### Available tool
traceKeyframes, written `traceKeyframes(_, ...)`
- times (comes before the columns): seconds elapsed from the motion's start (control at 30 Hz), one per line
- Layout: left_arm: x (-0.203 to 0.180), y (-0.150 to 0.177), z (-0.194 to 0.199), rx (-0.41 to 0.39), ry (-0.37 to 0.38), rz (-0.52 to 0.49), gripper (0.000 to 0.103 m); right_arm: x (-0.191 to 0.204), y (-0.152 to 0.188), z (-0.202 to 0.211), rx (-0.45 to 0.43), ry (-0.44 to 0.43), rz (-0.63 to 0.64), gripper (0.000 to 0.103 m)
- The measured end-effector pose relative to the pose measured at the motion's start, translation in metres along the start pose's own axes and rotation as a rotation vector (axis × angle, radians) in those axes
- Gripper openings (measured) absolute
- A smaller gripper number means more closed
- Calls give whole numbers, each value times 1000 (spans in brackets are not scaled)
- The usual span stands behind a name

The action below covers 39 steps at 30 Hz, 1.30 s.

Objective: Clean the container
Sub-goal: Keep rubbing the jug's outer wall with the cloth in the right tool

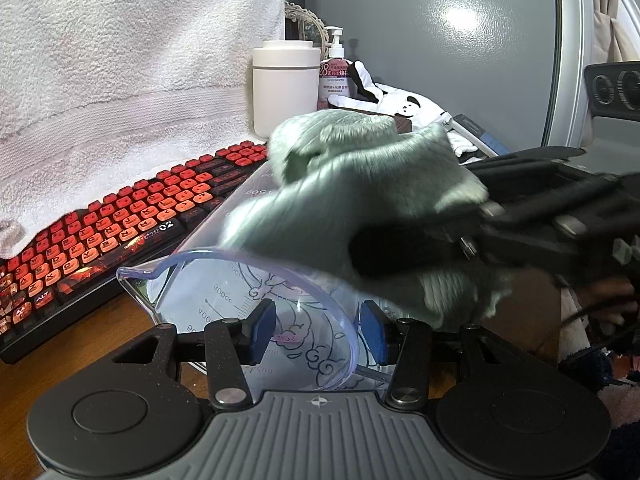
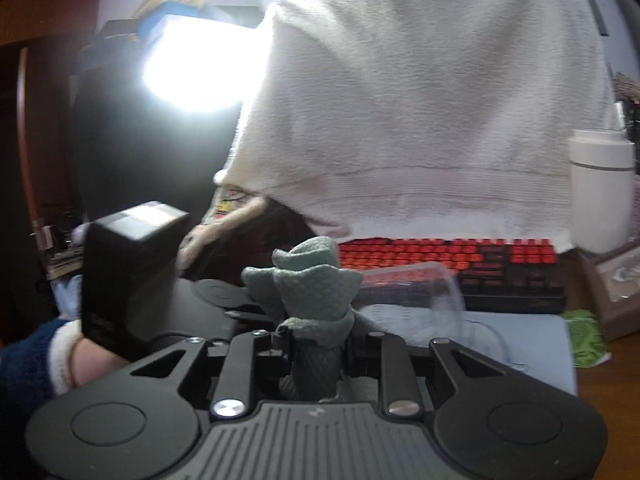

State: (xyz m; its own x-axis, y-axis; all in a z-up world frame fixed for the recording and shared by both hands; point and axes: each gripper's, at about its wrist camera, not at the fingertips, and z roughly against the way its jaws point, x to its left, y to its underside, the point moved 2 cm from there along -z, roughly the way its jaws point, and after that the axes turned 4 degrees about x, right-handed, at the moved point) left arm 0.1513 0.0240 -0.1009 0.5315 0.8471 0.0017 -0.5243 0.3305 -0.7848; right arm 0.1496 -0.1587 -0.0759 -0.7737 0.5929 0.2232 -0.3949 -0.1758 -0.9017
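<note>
The left gripper (image 1: 318,334) has its jaws closed on the clear measuring cup (image 1: 256,304); the right gripper (image 2: 316,344) has its jaws clamped on the green cloth (image 2: 316,292).

Cup (image 1: 256,312) tilted between left gripper (image 1: 318,332) pads, cloth (image 1: 360,192) on its rim, held by right gripper (image 2: 316,344). Keyboard (image 1: 120,232) left, behind cup; towel (image 1: 120,60) behind keyboard; canister (image 1: 285,88) right of towel.

Clear glossy plastic jug (image 1: 256,304), nubby, prob. microfibre cloth (image 1: 360,184).
</note>
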Motion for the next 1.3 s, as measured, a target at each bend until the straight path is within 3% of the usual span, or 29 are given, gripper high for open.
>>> traceKeyframes(0.33,0,0,0,0,0,0,47,-49,2,9,-23,149,-167,23)
traceKeyframes(0.43,0,0,0,0,0,1,47,-39,1,7,-19,105,-149,23)
traceKeyframes(0.63,0,0,0,0,1,3,47,6,0,-1,19,-94,-15,23)
traceKeyframes(0.7,-1,0,-1,0,-1,0,47,16,1,-1,16,-80,37,23)
traceKeyframes(0.8,0,0,-1,0,-1,1,47,10,0,-1,19,-88,-4,22)
traceKeyframes(1.3,-2,0,-1,-1,-2,-5,47,-58,3,9,-10,157,-209,22)
